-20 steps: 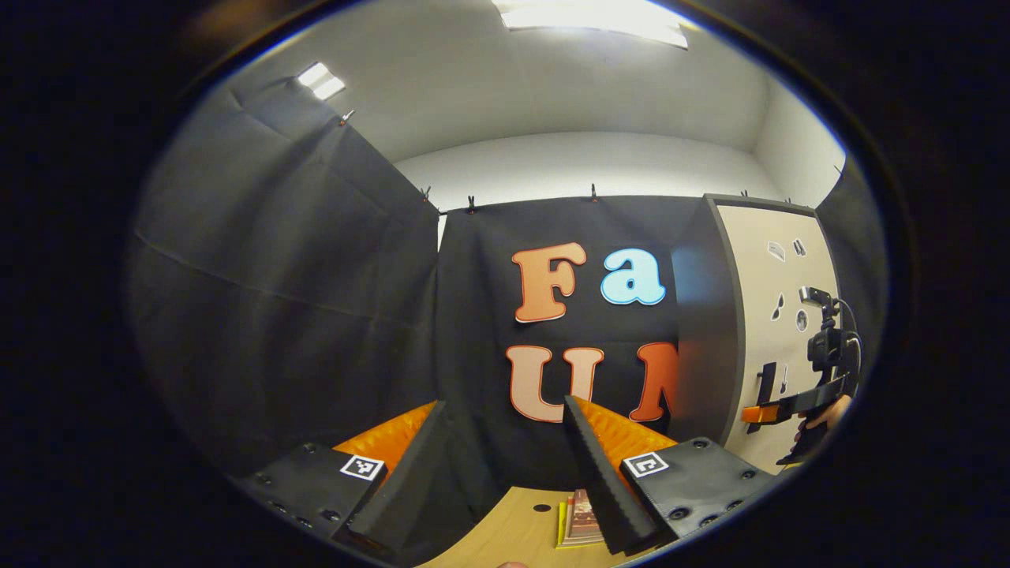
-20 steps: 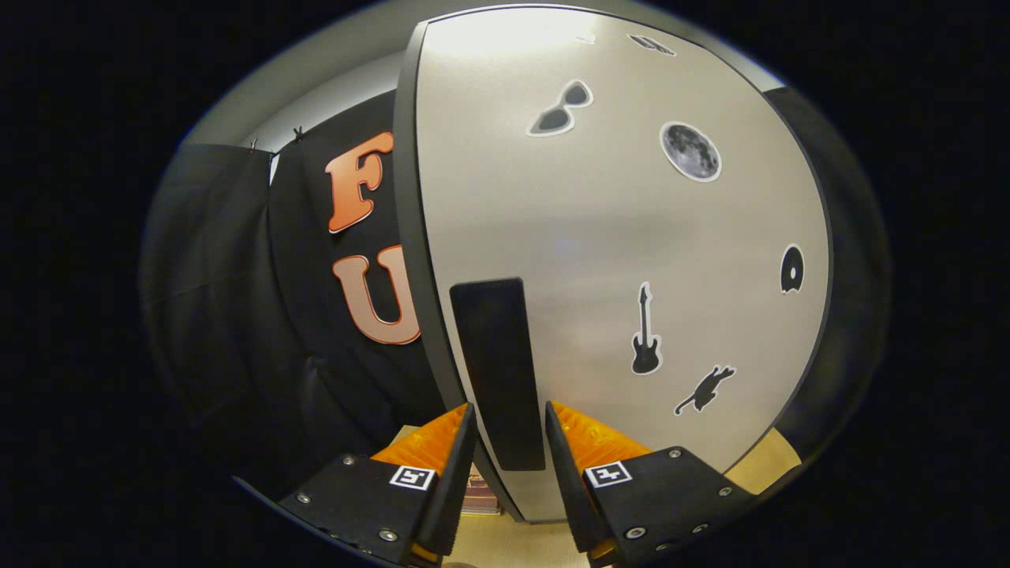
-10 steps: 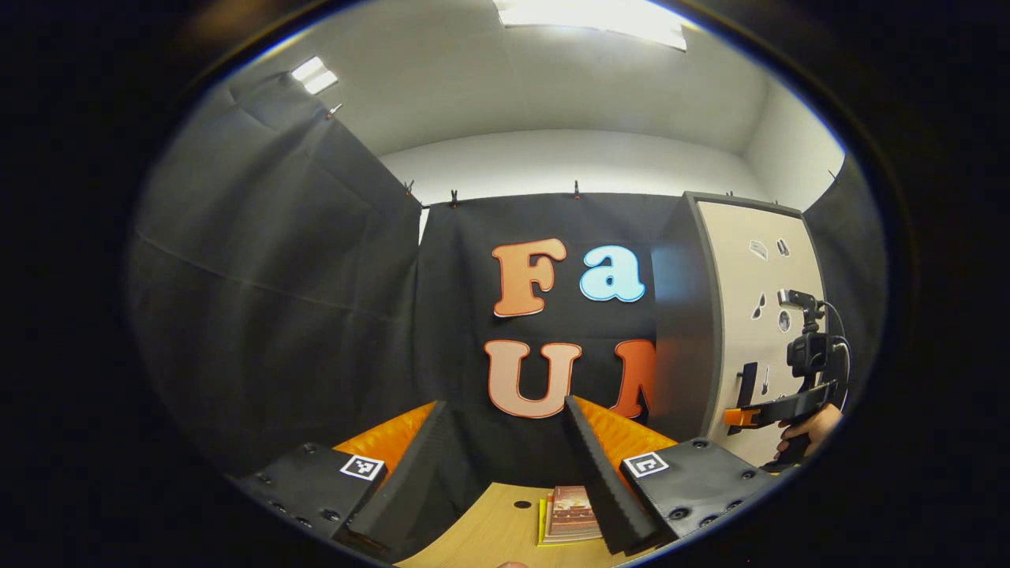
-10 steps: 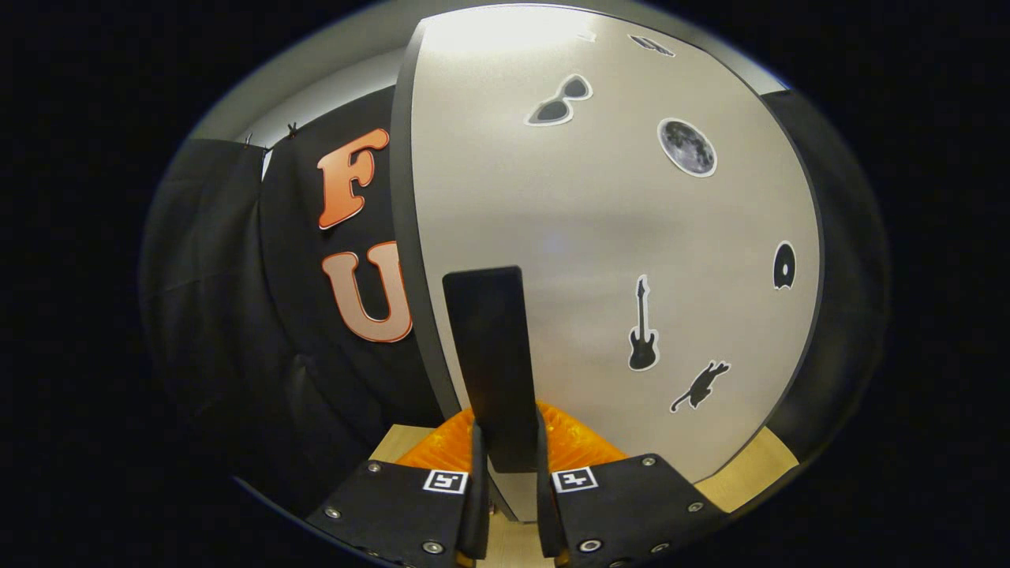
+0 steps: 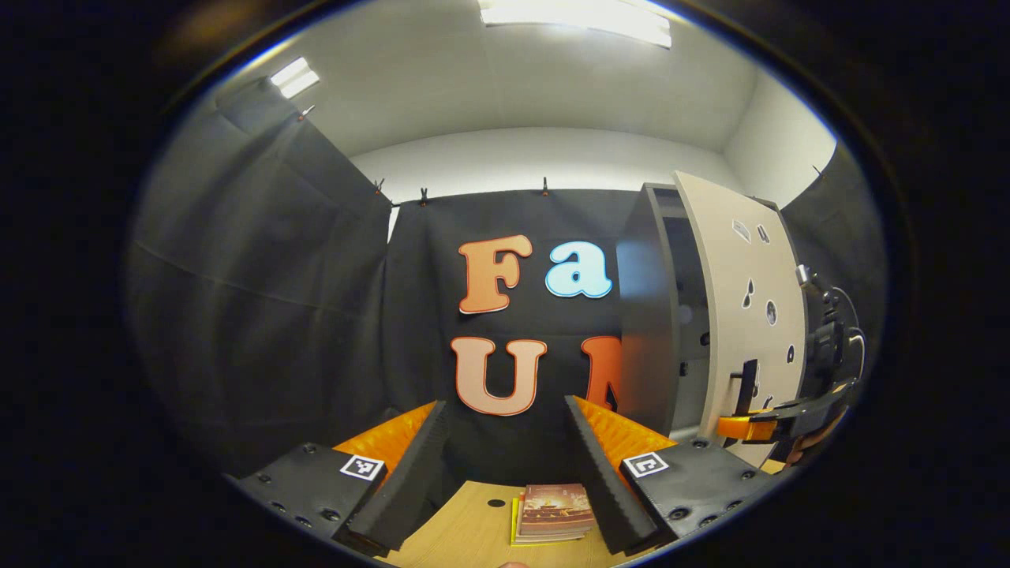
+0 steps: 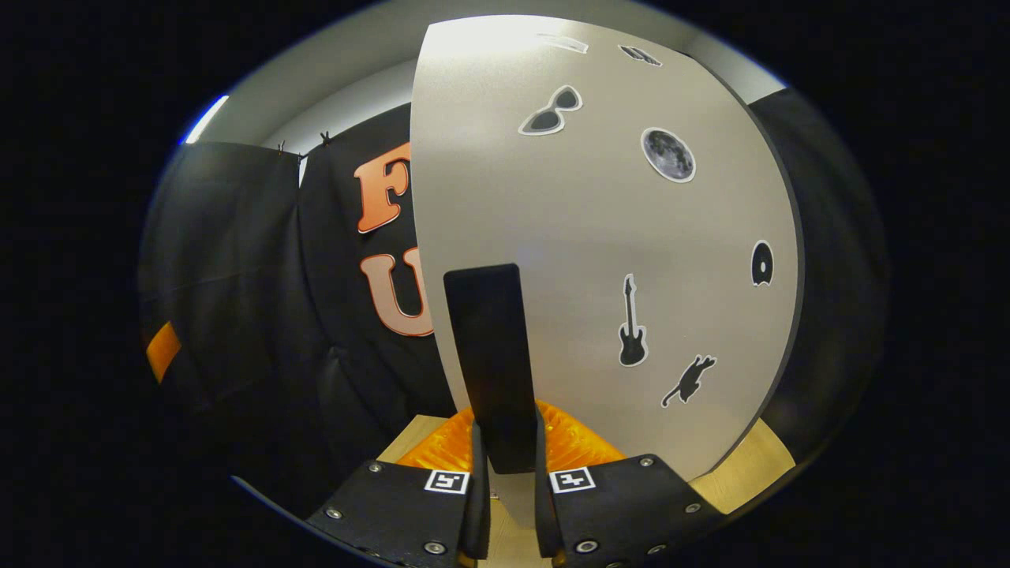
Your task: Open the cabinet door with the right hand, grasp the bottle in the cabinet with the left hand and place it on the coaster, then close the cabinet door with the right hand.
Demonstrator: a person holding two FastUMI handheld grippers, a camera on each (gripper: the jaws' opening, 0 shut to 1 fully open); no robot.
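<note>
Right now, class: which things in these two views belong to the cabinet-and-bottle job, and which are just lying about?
Belong to the job:
- cabinet door, partly open
- door handle, clamped by the right gripper
- cabinet
- left gripper, open and holding nothing

Just lying about:
- stack of books on the table
- stickers on the door

The cabinet door [image 6: 600,237] is showing a smooth, satiny pale face with flat stickers. Its handle [image 6: 491,363] is looking matt. The table [image 5: 473,536] is showing light wood grain, and the books [image 5: 552,513] are showing glossy paper covers.
</note>
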